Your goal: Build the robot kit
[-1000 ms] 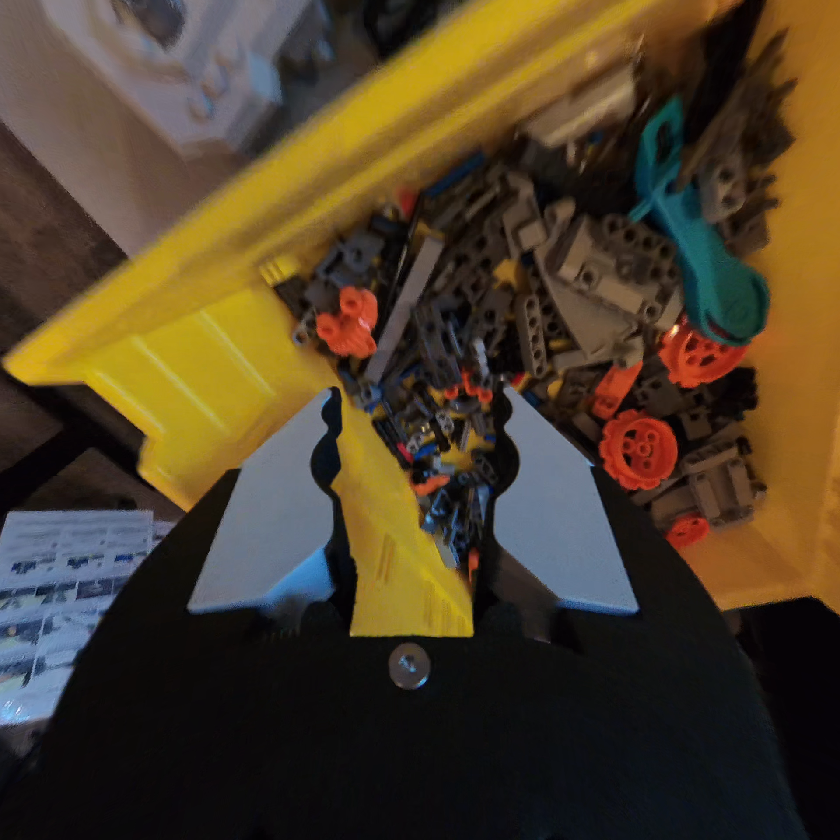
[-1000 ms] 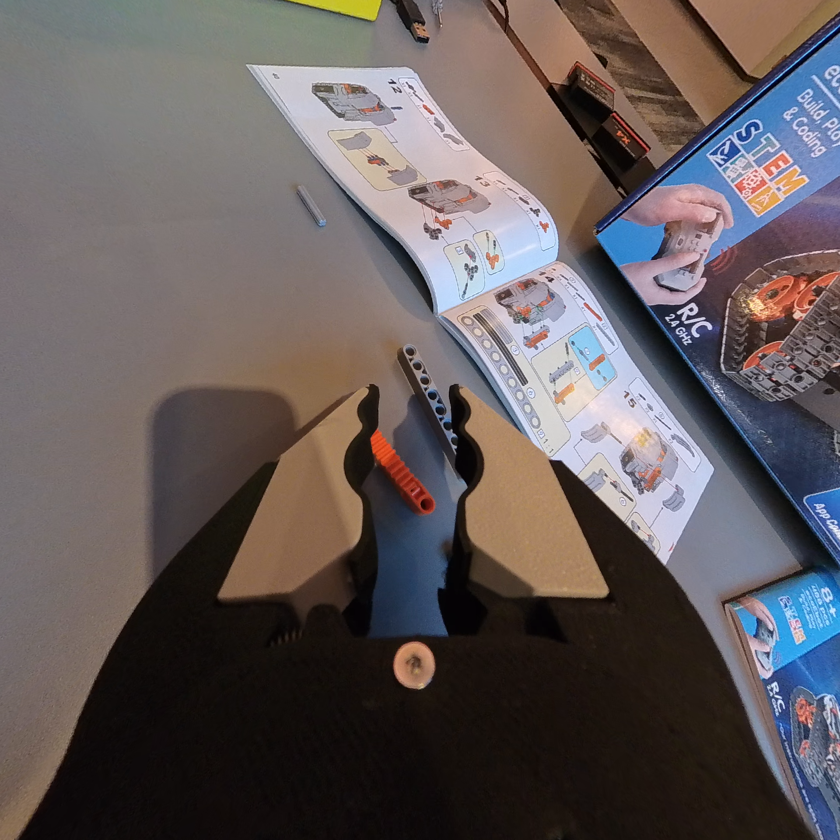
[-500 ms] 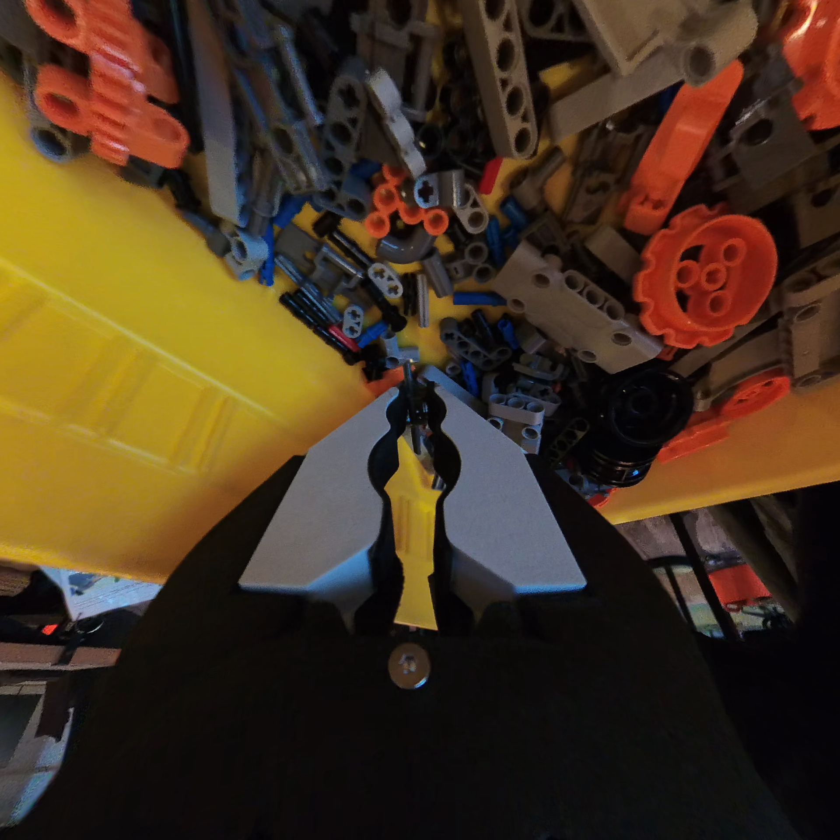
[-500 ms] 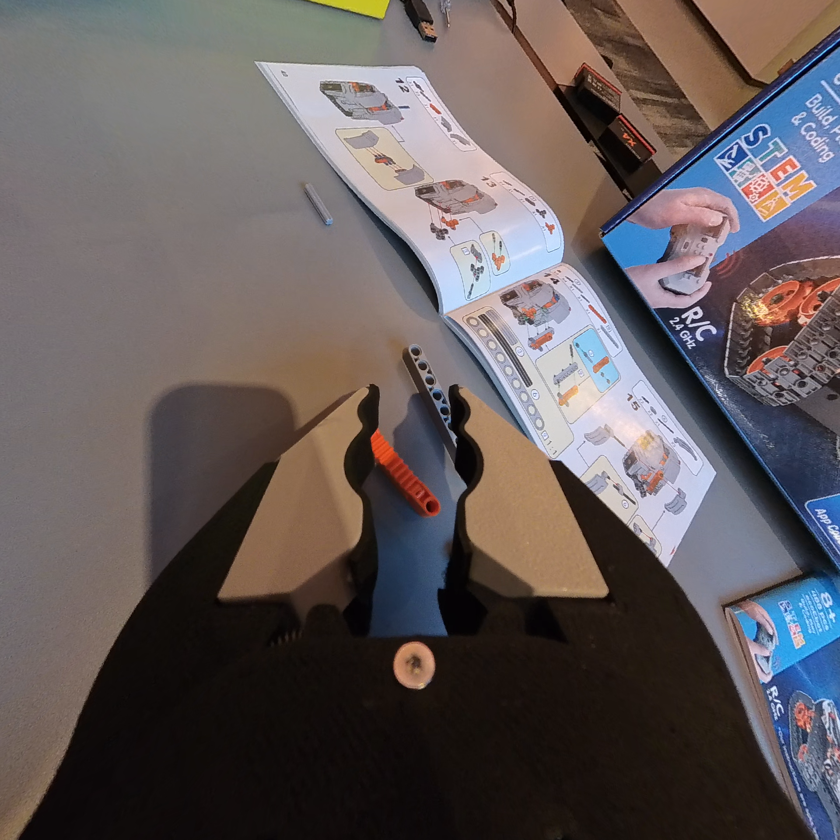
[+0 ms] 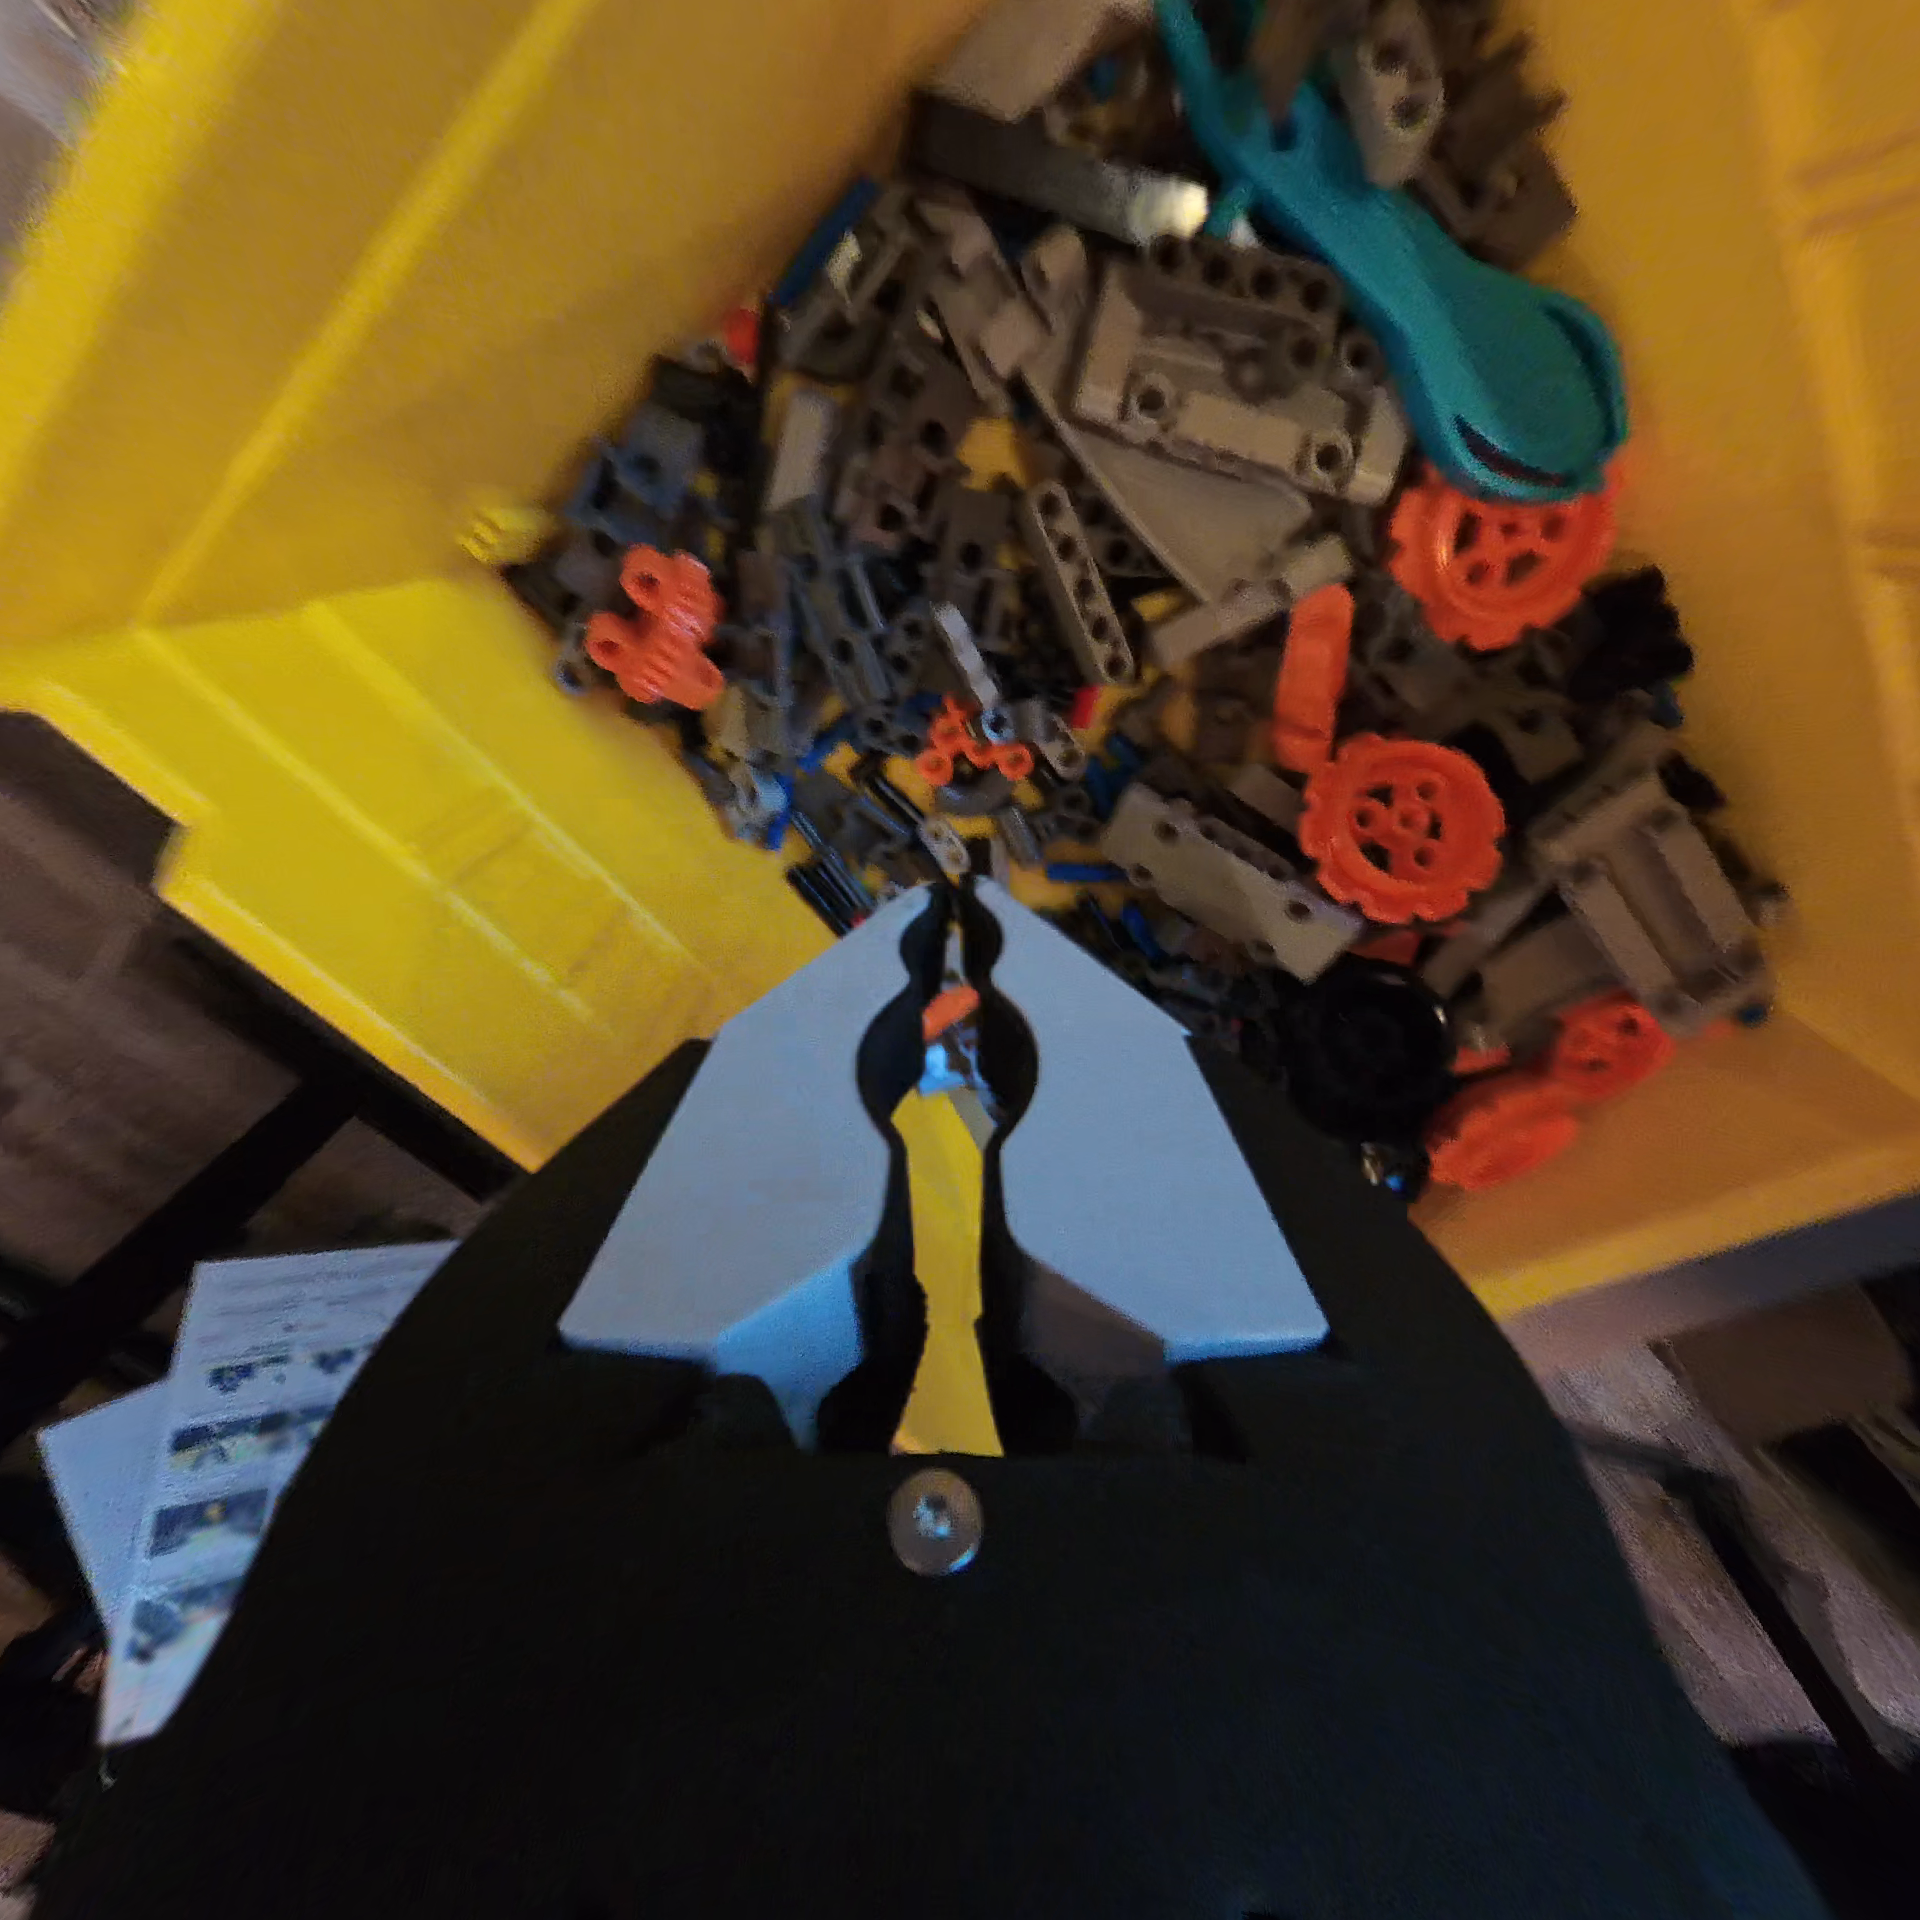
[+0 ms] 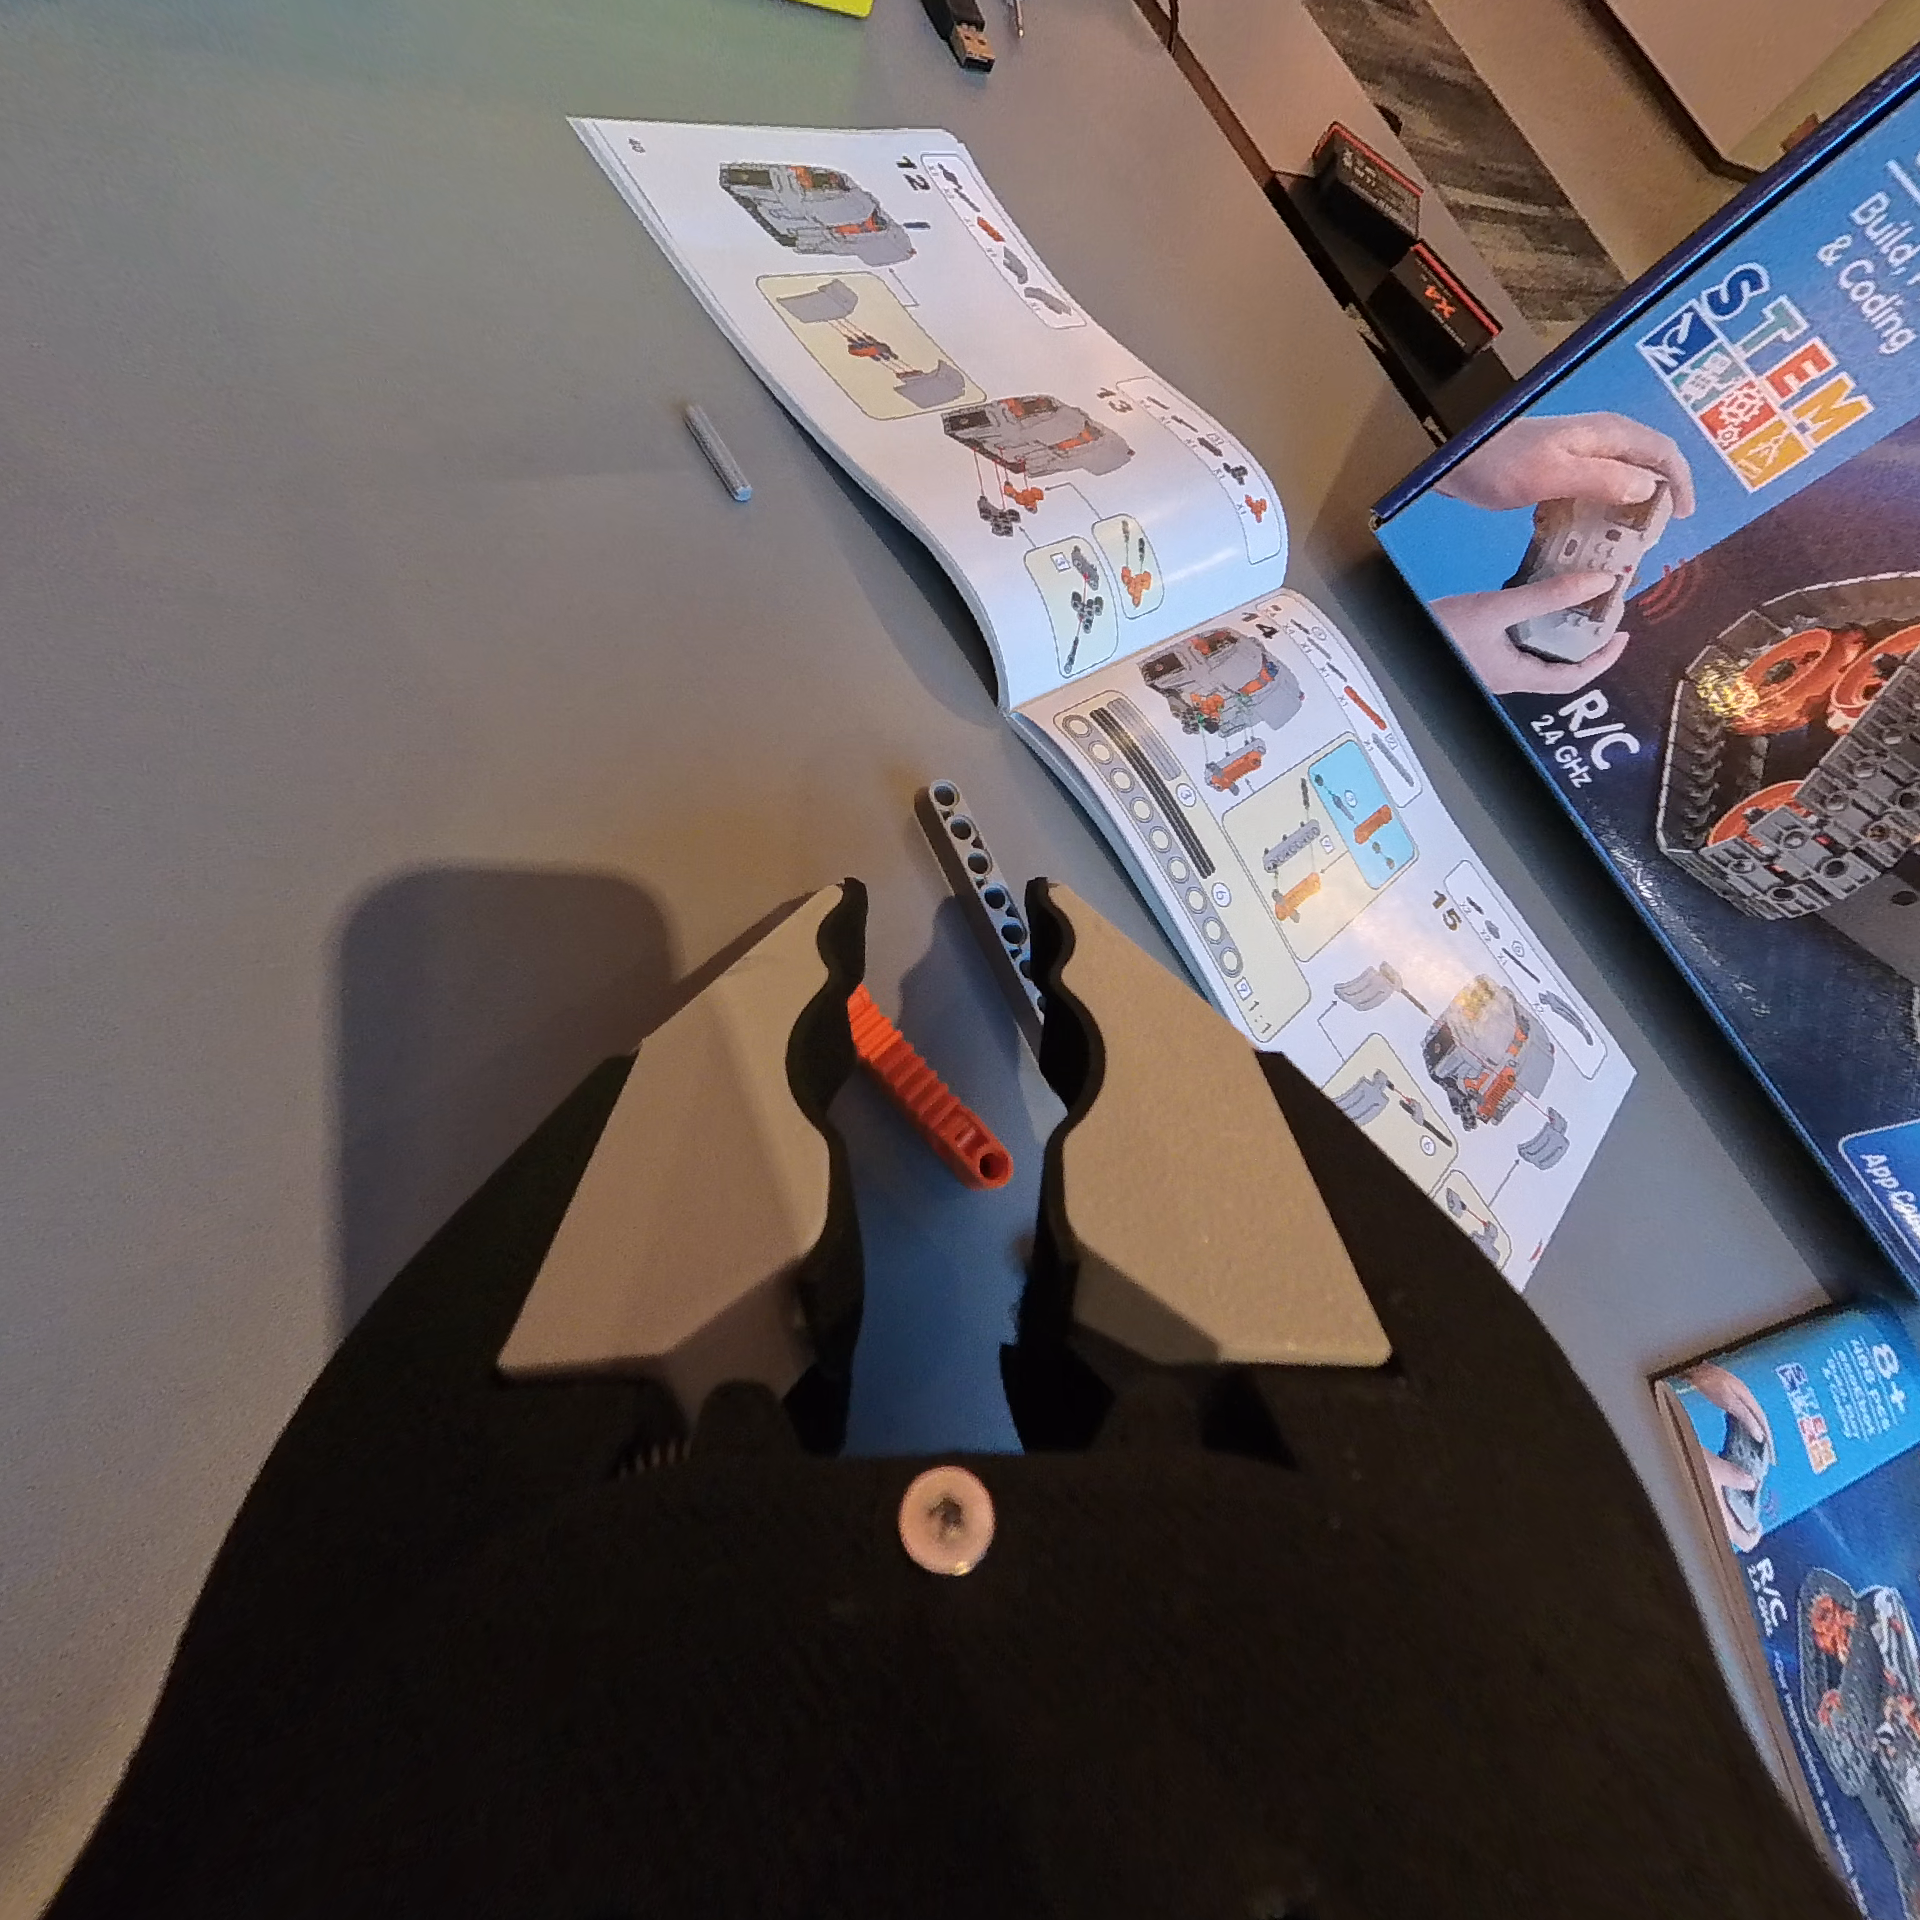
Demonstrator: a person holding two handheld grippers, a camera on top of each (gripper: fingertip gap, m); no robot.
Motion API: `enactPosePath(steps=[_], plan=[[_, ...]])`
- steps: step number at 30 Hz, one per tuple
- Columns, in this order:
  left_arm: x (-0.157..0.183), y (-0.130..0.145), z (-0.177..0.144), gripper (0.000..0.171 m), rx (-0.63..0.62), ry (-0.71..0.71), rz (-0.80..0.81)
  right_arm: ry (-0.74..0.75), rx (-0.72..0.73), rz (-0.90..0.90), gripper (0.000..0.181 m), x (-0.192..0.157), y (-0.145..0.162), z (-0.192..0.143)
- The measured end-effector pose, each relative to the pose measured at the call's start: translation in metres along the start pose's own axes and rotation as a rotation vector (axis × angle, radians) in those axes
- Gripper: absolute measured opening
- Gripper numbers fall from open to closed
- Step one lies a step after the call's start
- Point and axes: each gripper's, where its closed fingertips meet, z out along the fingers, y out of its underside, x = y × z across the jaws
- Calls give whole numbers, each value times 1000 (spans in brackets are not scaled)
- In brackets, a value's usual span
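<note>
A: Left gripper (image 5: 958, 914) is seen pinched together over the yellow bin (image 5: 343, 436) of building pieces (image 5: 1122, 582); anything held?

B: Can't be told, too blurry. Right gripper (image 6: 943, 904) is spread apart above the orange ridged piece (image 6: 925, 1101); printing on the blue box (image 6: 1714, 582) is left unquoted.

A yellow plastic bin (image 5: 343, 343) holds many grey, black and orange building pieces (image 5: 1132, 582) and a teal plastic tool (image 5: 1455, 343), while an open white instruction booklet (image 6: 1101, 582) lies on the grey table (image 6: 343, 540) beside a blue cardboard box (image 6: 1704, 582).
</note>
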Motion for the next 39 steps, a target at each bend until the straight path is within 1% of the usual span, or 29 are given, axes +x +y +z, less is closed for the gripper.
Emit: enactPosePath(steps=[3,4,5,6,10,13,15,16,20,22,24,27,31,34,39], plan=[[14,36,7,6,-168,107,-66,0,0,-1,29,0,0,0],[19,48,10,13,-229,137,-87,1,0,-1,29,0,0,0],[20,53,15,20,-258,146,-103,0,0,-1,29,0,0,0],[22,55,19,20,-264,153,-121,0,0,0,30,0,0,0],[32,57,29,36,-301,186,-229,0,-1,2,29,0,0,0],[32,58,32,33,-322,135,-217,1,-1,1,29,0,0,0],[31,61,34,25,-336,114,-206,-1,-1,2,29,0,0,0],[30,61,35,21,-339,106,-194,-1,-1,1,29,0,0,0],[30,63,34,19,-354,131,-145,-2,0,-4,28,-1,0,0],[32,65,32,13,-364,155,-142,-3,1,-7,28,-1,0,0],[31,64,28,6,-354,167,-141,-4,1,-8,28,-1,0,0],[30,61,20,4,-332,202,-137,-4,1,-9,28,-1,0,0],[21,45,10,4,-261,226,-150,-7,0,-8,27,-2,0,0],[22,32,3,4,-204,295,-165,-7,0,-8,27,-2,0,0],[23,20,0,4,-160,383,-181,-8,-1,-5,27,-2,0,0]])
